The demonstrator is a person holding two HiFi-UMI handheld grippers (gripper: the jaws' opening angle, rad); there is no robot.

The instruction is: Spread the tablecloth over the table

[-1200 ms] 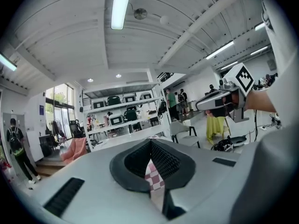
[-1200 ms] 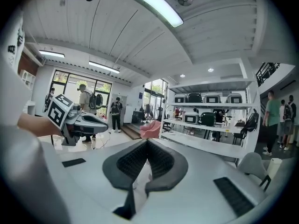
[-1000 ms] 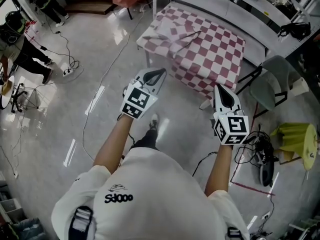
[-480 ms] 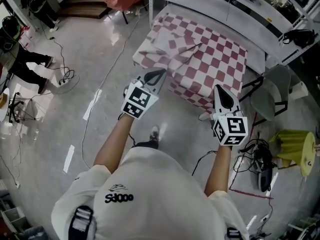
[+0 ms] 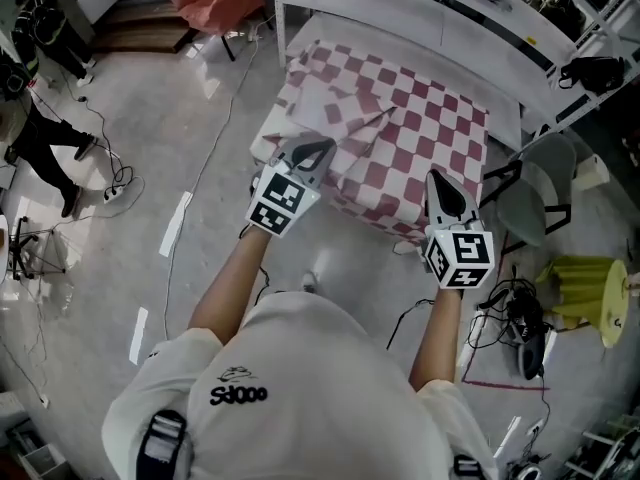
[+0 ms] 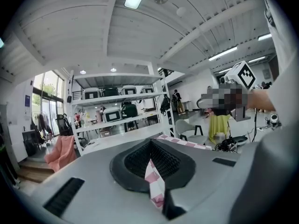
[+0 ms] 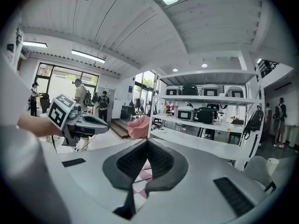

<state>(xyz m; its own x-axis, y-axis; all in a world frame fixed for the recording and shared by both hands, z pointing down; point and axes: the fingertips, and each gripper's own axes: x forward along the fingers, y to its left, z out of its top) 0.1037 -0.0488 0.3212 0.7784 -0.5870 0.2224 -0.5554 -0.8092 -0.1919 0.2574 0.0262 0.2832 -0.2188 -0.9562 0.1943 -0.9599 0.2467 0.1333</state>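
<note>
Left gripper (image 5: pixel 316 148): fingers pinched shut on a strip of the red-and-white checked tablecloth (image 5: pixel 425 128). Right gripper (image 5: pixel 440 176): fingers closed on its near edge. Cloth lies rumpled beside the white shelf rack (image 5: pixel 400 8). Shirt print (image 5: pixel 237 395) reads "SJOOO".

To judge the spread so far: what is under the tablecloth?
Only the table's shape shows; the tablecloth hides its top and near side completely. The cloth lies creased, its near edge pinched in the left gripper and right gripper.

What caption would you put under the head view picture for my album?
Seen from above: left gripper and right gripper each pinch the checked tablecloth.
</note>
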